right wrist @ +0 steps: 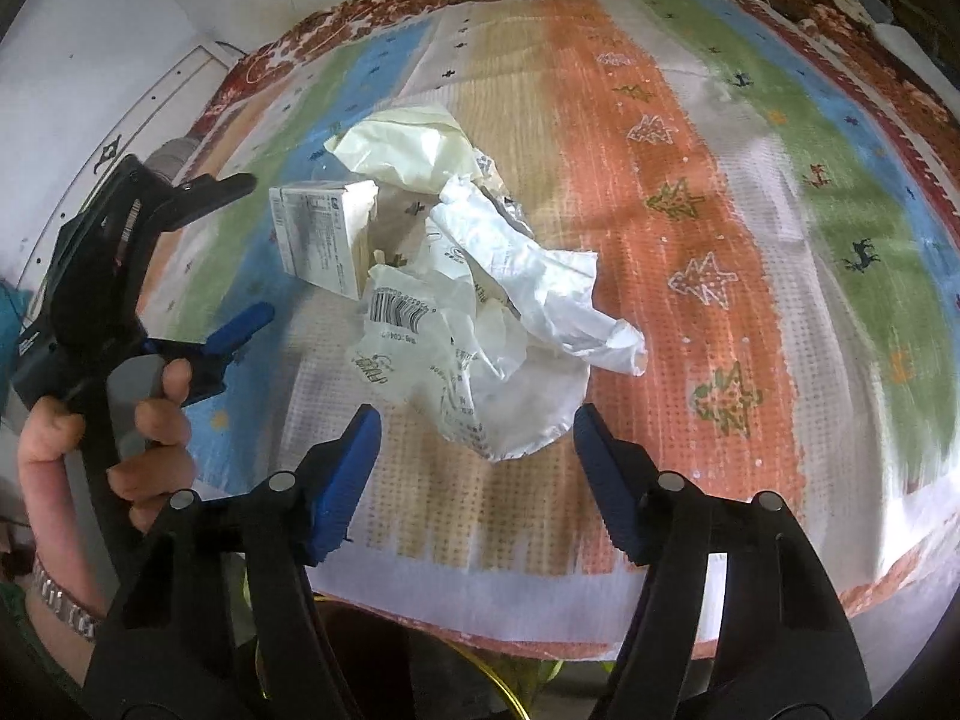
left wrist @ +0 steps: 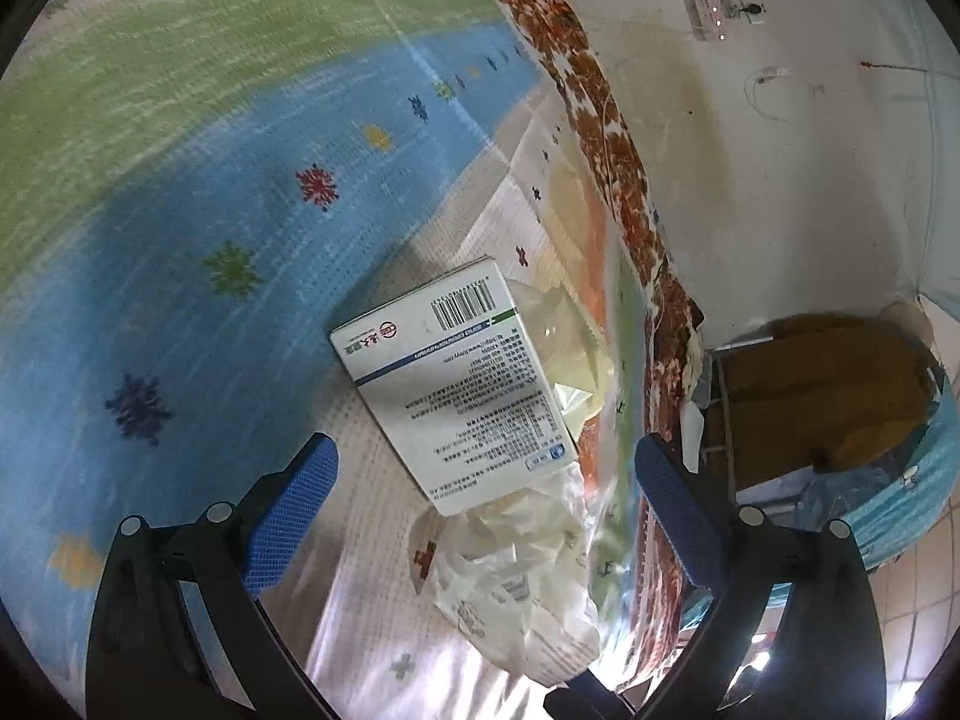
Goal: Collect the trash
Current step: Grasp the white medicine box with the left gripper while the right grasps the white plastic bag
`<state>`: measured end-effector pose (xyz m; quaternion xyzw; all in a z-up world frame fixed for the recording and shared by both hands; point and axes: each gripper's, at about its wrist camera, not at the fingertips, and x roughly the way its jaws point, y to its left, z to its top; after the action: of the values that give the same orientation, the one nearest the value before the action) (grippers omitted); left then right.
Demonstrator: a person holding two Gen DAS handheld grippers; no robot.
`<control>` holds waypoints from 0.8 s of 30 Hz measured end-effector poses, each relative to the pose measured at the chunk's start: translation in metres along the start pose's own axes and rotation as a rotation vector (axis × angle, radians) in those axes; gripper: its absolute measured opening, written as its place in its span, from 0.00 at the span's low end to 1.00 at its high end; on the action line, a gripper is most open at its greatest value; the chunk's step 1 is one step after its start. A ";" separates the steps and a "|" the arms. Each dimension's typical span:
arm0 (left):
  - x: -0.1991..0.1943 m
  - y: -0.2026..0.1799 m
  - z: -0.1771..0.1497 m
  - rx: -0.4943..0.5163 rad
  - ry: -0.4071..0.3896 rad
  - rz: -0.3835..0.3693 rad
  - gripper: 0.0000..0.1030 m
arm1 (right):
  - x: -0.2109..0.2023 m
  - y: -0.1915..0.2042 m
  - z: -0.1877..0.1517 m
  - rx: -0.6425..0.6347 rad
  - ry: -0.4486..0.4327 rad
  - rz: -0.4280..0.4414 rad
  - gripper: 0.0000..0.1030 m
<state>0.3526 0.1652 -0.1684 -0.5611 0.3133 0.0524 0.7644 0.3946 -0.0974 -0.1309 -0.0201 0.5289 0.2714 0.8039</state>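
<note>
A pile of trash lies on a striped cloth. It holds a white medicine box, a crumpled printed plastic bag, crumpled white paper and a cream bag. My left gripper is open, its fingers either side of the box and bag, close above them. It also shows at the left of the right wrist view. My right gripper is open and empty, just short of the plastic bag.
The cloth covers a table with a red patterned edge. A white wall with a socket strip stands behind. A brown box and a blue bin sit on the floor beside the table.
</note>
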 end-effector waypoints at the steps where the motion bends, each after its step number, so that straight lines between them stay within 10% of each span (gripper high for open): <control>1: 0.004 0.000 0.001 0.001 0.010 -0.003 0.94 | 0.002 -0.001 0.000 0.006 0.006 0.007 0.60; 13: 0.025 0.008 0.006 0.027 -0.026 -0.027 0.94 | 0.015 0.001 0.002 -0.025 0.030 0.001 0.20; 24: 0.030 0.003 0.004 0.060 -0.067 -0.022 0.94 | 0.016 0.004 -0.001 -0.035 0.040 -0.012 0.12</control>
<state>0.3771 0.1619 -0.1859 -0.5392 0.2827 0.0534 0.7915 0.3968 -0.0876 -0.1440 -0.0428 0.5398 0.2756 0.7942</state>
